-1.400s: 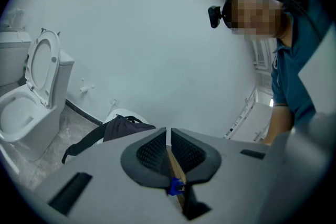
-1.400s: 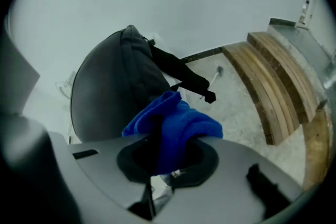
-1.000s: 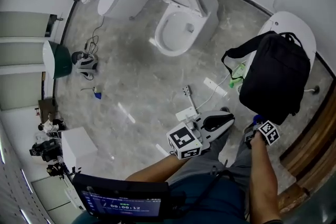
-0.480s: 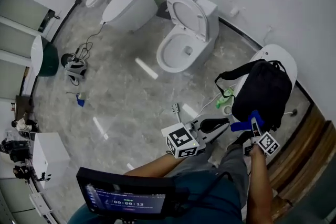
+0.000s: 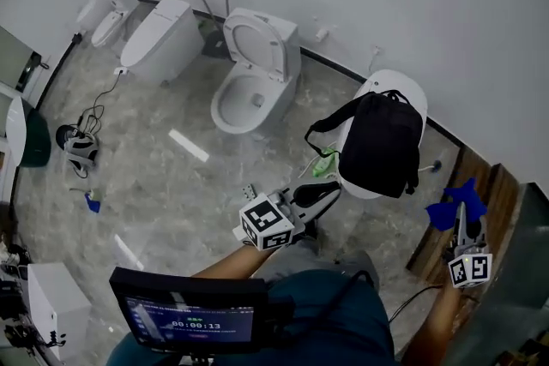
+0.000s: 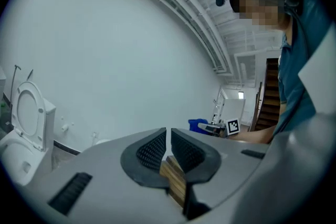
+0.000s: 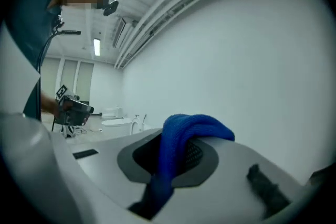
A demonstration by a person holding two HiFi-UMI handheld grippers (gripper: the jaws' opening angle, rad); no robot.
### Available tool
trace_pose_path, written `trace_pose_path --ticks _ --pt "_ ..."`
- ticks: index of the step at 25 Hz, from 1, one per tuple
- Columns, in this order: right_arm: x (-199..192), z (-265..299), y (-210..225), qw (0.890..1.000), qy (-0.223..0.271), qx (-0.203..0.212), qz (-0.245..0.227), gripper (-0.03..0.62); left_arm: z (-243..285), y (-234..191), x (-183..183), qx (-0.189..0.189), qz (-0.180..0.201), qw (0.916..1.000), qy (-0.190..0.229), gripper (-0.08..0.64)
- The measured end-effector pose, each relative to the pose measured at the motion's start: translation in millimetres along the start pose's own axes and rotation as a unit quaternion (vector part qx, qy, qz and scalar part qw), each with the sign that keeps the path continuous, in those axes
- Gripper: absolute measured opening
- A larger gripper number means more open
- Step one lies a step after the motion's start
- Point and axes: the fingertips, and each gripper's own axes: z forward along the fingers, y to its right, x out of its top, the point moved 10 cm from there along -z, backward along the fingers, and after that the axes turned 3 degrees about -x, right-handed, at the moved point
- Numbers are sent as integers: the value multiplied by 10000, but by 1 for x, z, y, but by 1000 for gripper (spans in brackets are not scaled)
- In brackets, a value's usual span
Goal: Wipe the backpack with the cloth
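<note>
Lying across a white oval fixture [image 5: 390, 81] near the wall, the black backpack [image 5: 382, 146] covers most of its top. The right gripper [image 5: 461, 219] pinches the blue cloth [image 5: 450, 208], well right of the bag, above wooden boards [image 5: 489, 184]. The left gripper [image 5: 319, 194], jaws nearly together with nothing between them, hovers just left of the fixture, with open floor [image 5: 171, 184] beyond.

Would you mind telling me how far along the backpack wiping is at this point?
Done: the blue cloth is clamped in the right gripper. In hand: that gripper holds it in the air beside the black backpack, apart from it; the left gripper is shut and empty. Left: apparently the wiping itself.
</note>
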Motion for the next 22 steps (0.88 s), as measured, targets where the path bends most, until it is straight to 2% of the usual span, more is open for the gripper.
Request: trace_pose_path --ticks 2,5,7,10,12,15,18,22 --pt "32 -41 -1 9993 226 -188 -250 32 -10 19 0 -10 85 10000 46 34" --pt "76 -97 -32 9975 493 -310 -401 32 -31 54 -2 30 93 9996 259 32" --pt "99 -134 -61 9965 707 -299 -317 32 -49 83 -6 13 23 9991 412 34" --pt "123 -194 -101 9921 1247 -70 113 32 -79 139 -15 13 150 9982 574 34" --pt "127 -235 -132 9882 1491 223 278 32 -104 181 -25 59 246 9973 694 34" --pt "119 -289 -174 9862 1500 635 286 32 -140 240 -49 255 246 9951 918 34" --pt "103 -338 -198 9859 1422 720 515 32 -168 292 -70 381 186 9951 893 34" --pt "99 -387 -229 9864 1283 754 703 32 -211 352 -68 485 476 9948 754 34"
